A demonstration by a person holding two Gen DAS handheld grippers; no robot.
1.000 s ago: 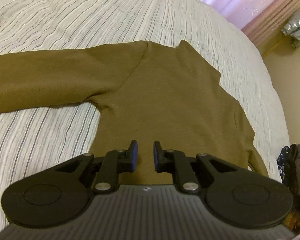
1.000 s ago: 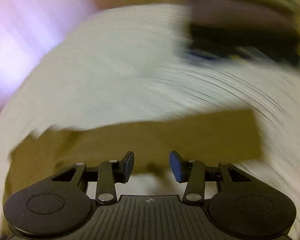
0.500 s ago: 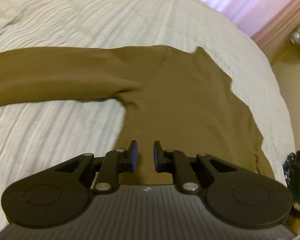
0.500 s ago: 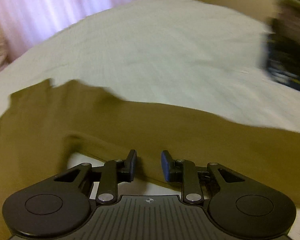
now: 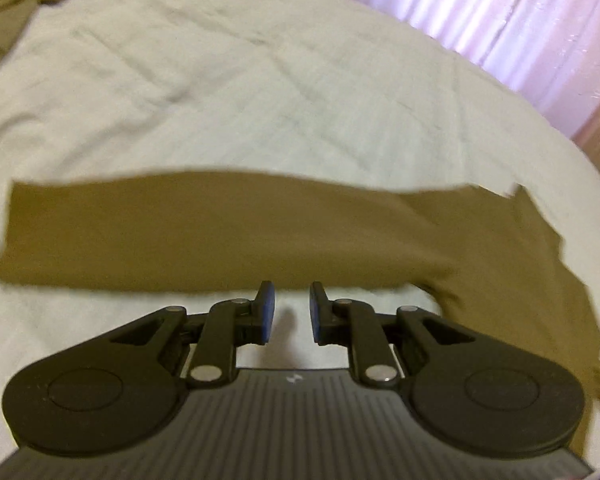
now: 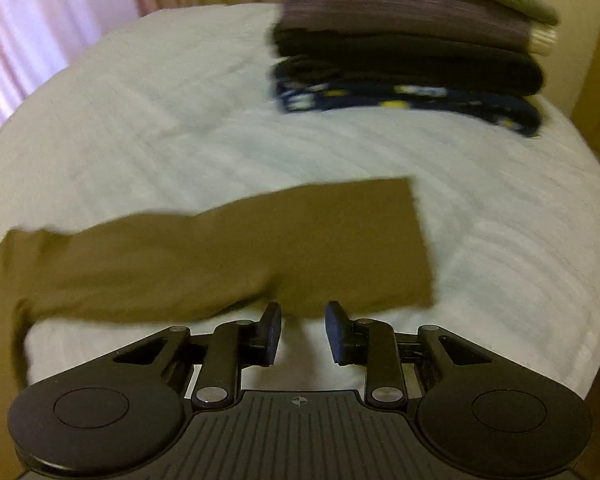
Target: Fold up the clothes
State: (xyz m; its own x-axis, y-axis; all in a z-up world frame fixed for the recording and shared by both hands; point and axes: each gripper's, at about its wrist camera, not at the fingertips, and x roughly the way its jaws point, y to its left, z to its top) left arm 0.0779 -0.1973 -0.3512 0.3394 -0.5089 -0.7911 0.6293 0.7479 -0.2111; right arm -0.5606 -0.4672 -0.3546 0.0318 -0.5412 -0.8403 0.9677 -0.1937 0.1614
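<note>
Olive long-sleeved top [image 5: 259, 232] lying flat on pale striped bedding [image 5: 219, 92], each sleeve stretching crosswise just ahead of a gripper. Left gripper [image 5: 291, 307] hovering at near hem of left sleeve [image 5: 139, 236], jaws opening, nothing between them. Right gripper [image 6: 303, 326] poising at near edge of right sleeve [image 6: 259, 252], close to cuff, jaws opening, gap empty. Body of top running out of frame; contact with cloth blurred, not discernible. Folded stack [image 6: 412, 52] sitting beyond
</note>
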